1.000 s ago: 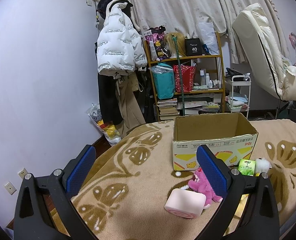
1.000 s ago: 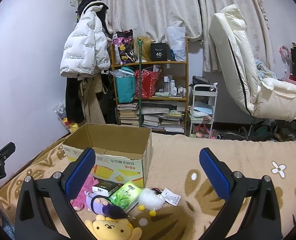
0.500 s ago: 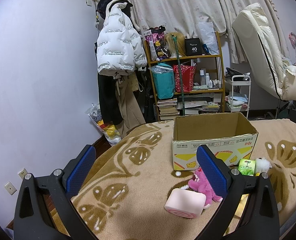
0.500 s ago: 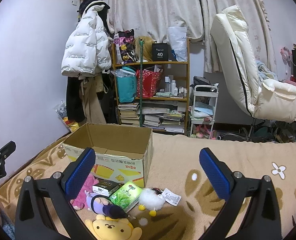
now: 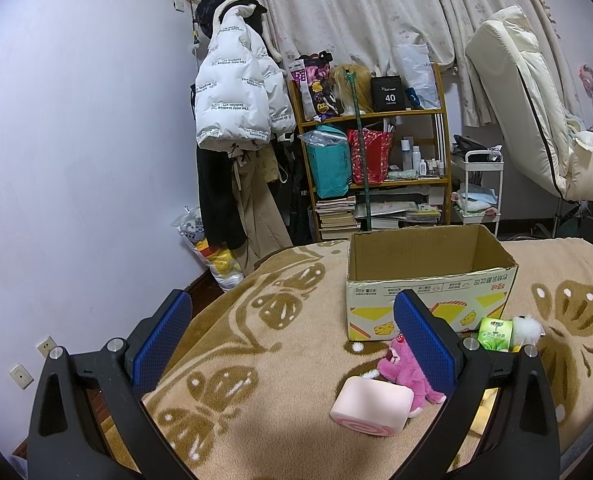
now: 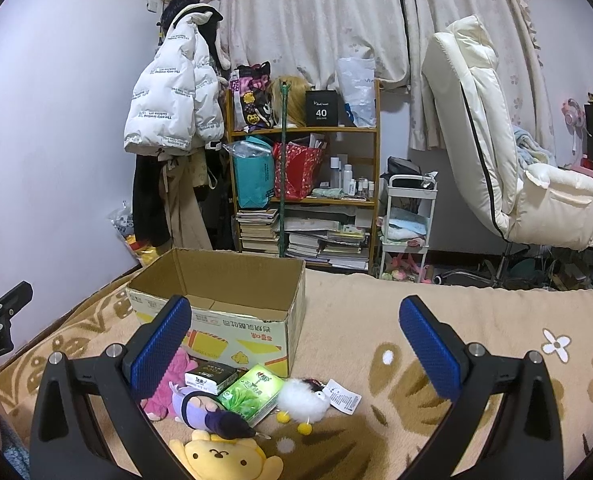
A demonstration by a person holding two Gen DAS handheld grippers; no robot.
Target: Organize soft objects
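Both tools hang above the bed [image 6: 376, 320], each with its blue pads spread wide and nothing between them: the left tool [image 5: 292, 340] over the blanket's near left part, the right tool [image 6: 296, 344] further right. An open cardboard box [image 6: 232, 304] sits toward the bed's far edge, and it looks empty inside. The soft things lie in a cluster just in front of the box: a pink plush [image 5: 400, 368], a pink roll cushion [image 5: 370, 406] nearest the left tool, a purple doll [image 6: 204, 412], a yellow plush [image 6: 224, 456] at the near edge, and a white fluffy toy [image 6: 300, 400] with a tag. A green pack [image 6: 252, 396] and a dark small box [image 6: 210, 376] lie among them, touching.
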